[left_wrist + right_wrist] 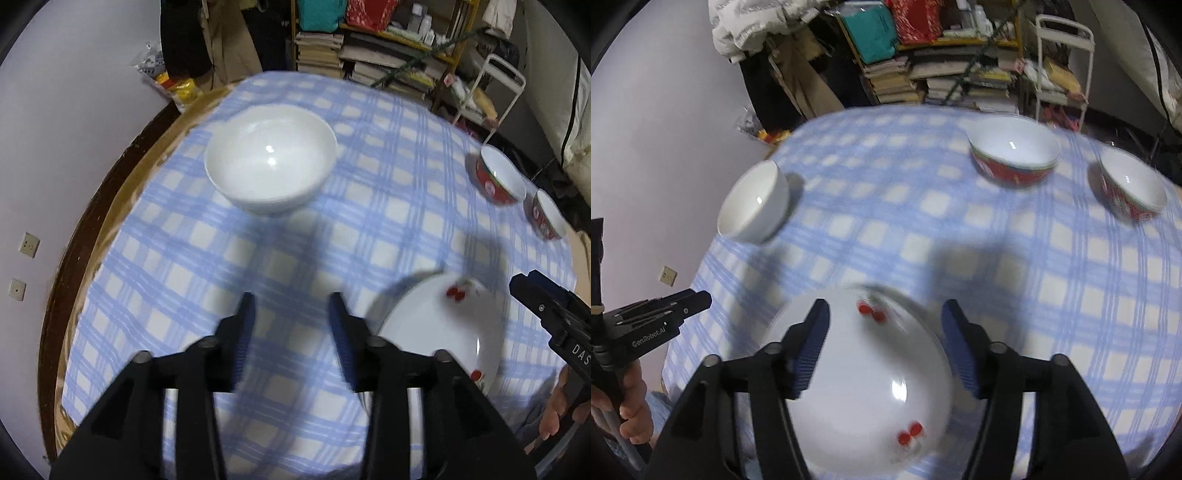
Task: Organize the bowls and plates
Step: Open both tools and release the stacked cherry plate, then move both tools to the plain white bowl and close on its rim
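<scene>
**Both claws apart above the plate**

The right claw [882,350] hung over the white plate [864,384], jaws spread wide and clear of its glossy, cherry-printed face; the plate lay flat on the checked cloth of the worktop [1015,295], apparently set down, though blur softened its rim. The left claw [291,339] stood parted over bare cloth, gripping nothing. A smooth white bowl [271,158] and two red-patterned bowls [1014,155] sat apart, probably awaiting stacking.

Evenly lit indoors from above, glare spots in white bowl [270,159] and plate [864,384]; soft shadows on checked cloth [369,229]; motion blur throughout, fisheye bending, dark corners.
</scene>
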### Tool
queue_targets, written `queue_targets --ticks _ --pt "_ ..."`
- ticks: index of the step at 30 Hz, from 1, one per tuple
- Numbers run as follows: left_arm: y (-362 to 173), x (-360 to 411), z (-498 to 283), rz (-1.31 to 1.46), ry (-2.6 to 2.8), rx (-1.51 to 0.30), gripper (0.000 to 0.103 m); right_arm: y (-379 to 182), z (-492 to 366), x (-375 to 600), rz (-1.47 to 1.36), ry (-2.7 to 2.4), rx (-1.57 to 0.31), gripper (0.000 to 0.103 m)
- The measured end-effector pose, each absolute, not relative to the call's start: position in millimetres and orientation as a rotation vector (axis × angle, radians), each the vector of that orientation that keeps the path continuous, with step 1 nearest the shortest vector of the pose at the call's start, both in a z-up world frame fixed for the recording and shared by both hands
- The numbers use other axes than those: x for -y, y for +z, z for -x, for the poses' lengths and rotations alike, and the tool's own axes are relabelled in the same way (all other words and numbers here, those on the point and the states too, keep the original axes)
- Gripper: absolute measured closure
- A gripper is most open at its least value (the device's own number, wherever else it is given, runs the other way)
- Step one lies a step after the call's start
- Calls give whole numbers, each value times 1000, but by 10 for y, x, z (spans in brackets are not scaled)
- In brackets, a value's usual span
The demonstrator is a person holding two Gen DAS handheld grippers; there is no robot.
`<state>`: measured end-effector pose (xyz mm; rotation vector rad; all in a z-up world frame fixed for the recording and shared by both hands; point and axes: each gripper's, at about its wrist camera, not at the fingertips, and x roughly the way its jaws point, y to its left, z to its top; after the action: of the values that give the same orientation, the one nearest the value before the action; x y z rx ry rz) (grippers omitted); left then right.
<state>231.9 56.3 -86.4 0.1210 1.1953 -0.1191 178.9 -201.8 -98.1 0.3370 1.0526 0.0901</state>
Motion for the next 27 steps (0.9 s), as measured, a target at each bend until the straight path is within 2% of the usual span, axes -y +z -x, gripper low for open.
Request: queue_targets --ticks 1,2,3,6,14,25,27 --pt "-838 -599 -2353 -127 -112 -1182 43 -958 -1843 1992 -340 90 -1049 18" --pt "-816 -633 -2383 -129 -105 -1170 33 -937 -1899 1968 -354 95 -1041 10" --pt "-788 -687 -2438 -126 -98 -1156 28 -921 -1954 1948 -375 104 -1030 6" --pt "-755 -812 -2597 -110 -91 -1152 21 -922 -2131 1888 -424 123 -1029 4" --pt "-821 -1110 -3073 -93 -26 -1139 18 -937 -2578 1613 -421 159 -1042 3" --pt "-1173 -1379 -3606 48 -67 -1184 18 -997 -3221 1048 -246 199 -1066 3" --pt "-1262 -1367 -3674 61 -74 -1202 21 -1042 -3318 955 -231 203 -1076 3"
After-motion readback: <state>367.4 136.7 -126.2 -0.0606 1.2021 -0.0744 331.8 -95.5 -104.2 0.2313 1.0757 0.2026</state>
